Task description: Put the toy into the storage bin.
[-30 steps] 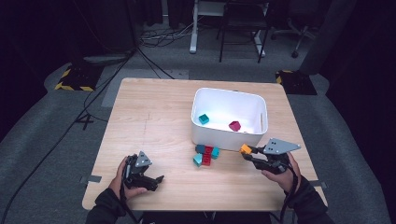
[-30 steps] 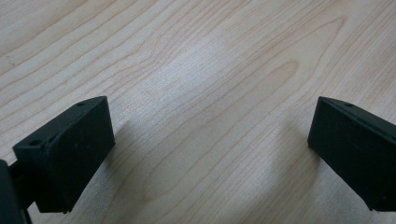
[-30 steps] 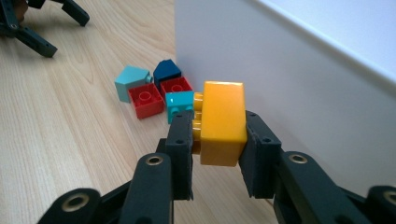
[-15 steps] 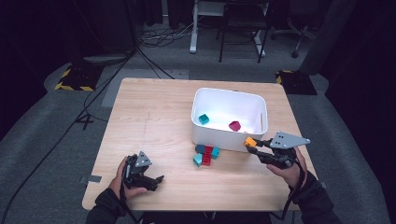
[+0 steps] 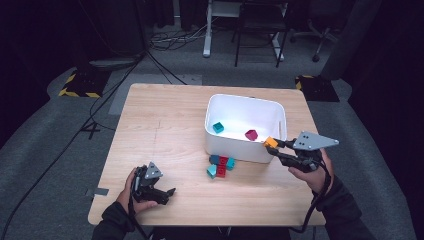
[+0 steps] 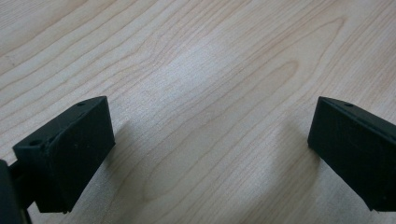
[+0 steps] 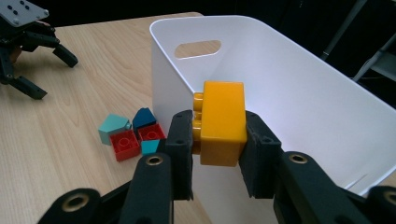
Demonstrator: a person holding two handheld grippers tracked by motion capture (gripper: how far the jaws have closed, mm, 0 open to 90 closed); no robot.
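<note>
My right gripper [image 5: 274, 145] is shut on an orange brick [image 5: 270, 142], holding it in the air by the near right corner of the white bin [image 5: 280, 112]. In the right gripper view the orange brick [image 7: 223, 122] sits clamped between both pads [image 7: 181, 140], level with the white bin's rim [image 7: 289, 42]. A teal brick [image 5: 218, 127] and a magenta brick [image 5: 251, 134] lie inside the bin. My left gripper [image 5: 167, 195] rests open on the table's near left part; its jaws stand wide apart over bare wood [image 6: 210, 116].
A cluster of red, teal and blue bricks [image 5: 220, 164] lies on the wooden table [image 5: 165, 120] just in front of the bin, also seen as loose bricks [image 7: 130, 135] in the right gripper view. Cables and chair legs [image 5: 260, 45] stand on the floor beyond.
My right gripper has risen with the orange brick and shifted slightly right, up to the bin's rim. The left gripper has stayed put.
</note>
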